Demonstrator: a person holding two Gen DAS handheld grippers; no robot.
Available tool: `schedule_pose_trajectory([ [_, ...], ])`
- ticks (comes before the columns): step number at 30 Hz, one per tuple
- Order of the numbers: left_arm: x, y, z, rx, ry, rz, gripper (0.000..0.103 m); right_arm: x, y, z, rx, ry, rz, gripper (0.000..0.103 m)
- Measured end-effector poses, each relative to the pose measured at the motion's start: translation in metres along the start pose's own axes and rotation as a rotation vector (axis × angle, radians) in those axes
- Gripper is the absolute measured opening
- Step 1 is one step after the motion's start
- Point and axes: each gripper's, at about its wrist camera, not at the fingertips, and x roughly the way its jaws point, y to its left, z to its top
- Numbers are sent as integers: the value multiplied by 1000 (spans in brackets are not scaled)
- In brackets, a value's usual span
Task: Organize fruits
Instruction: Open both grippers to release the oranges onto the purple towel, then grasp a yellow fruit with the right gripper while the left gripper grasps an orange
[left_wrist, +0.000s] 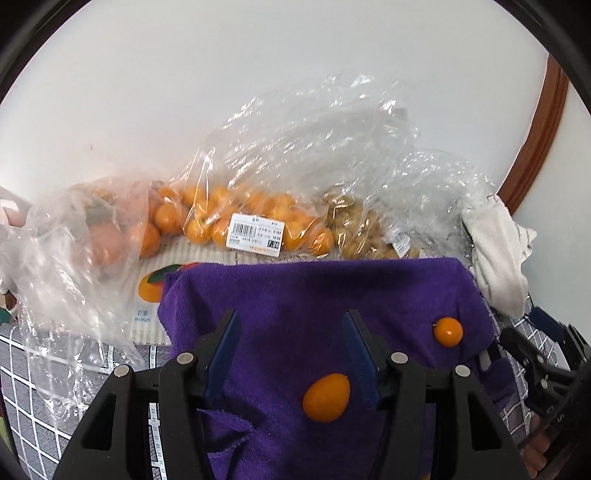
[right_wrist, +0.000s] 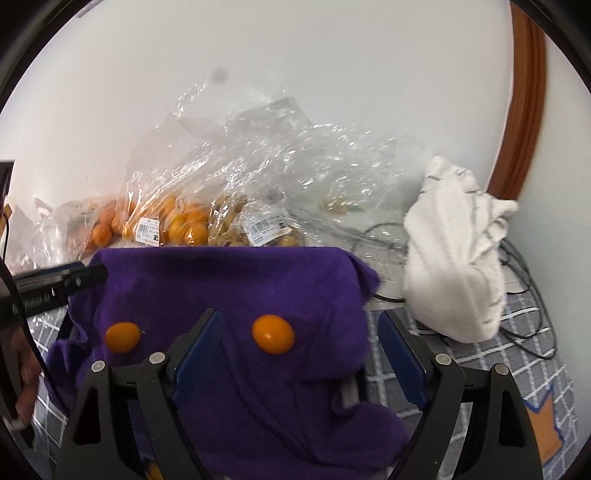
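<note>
i see both grippers hovering over the purple cloth (left_wrist: 314, 295). left gripper (left_wrist: 290, 349): jaws released, grasping nothing; one kumquat (left_wrist: 326, 397) lies on the cloth just beside its right finger. right gripper (right_wrist: 299, 345): jaws released, a second kumquat (right_wrist: 273, 334) on the cloth between them, not touched. beyond the cloth's far edge, against the wall: bag of kumquats (left_wrist: 251, 218), bag of larger oranges (left_wrist: 110, 236). white towel (right_wrist: 454, 251) right of the cloth.

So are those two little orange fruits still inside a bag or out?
Out. Both kumquats lie loose on the purple cloth, in front of the plastic bags holding the rest.
</note>
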Motion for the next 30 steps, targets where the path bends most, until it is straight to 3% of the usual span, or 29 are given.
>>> schedule_pose_trajectory([
  [4, -13, -6, 4, 7, -20, -24, 55, -19, -9, -14, -1, -7, 8, 85],
  [7, -22, -14, 4, 49, -46, -5, 55, -33, -17, -26, -8, 13, 66, 85],
  [20, -76, -36, 3, 114, -136, 58, 55, -99, -31, -74, 92, -5, 127, 85],
  [23, -92, -35, -9, 106, -107, 52, 55, -106, -31, -80, 87, -17, 89, 85],
  [26, -106, -29, -28, 102, -105, 66, 55, -102, -32, -88, 90, 40, 144, 84],
  [30, -113, -17, -64, 79, -74, 79, 55, -91, -19, -110, 58, 88, 191, 68],
])
